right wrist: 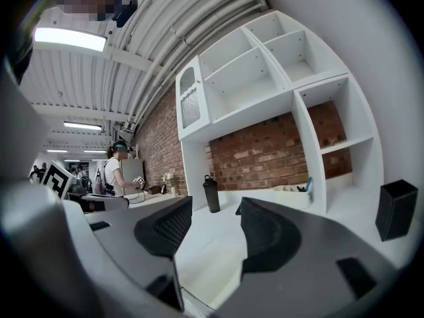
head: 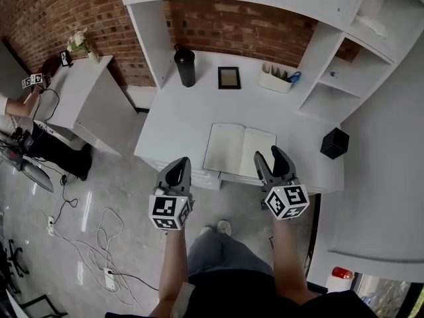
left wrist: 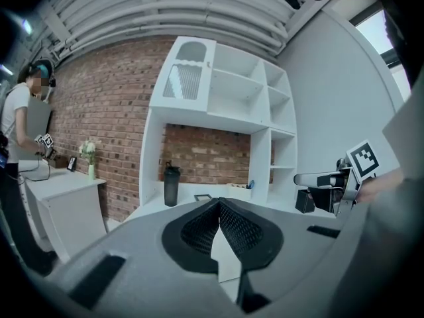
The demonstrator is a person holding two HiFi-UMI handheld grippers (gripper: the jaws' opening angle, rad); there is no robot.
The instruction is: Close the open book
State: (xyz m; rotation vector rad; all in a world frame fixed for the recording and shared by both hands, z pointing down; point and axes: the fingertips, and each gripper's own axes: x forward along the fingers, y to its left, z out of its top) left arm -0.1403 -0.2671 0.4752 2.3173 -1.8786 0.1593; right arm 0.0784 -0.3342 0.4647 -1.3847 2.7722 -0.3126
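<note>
An open book with blank cream pages lies flat near the front edge of the white desk. My left gripper hangs in front of the desk's front left edge, jaws shut with nothing between them. To the right, my right gripper hovers over the book's lower right corner, open and empty. Neither gripper touches the book. In the gripper views the book is hidden behind the jaws.
On the desk stand a black tumbler, a small picture frame, a white pen tray and a black cube. White shelves rise at the right. A side table, floor cables and a person are left.
</note>
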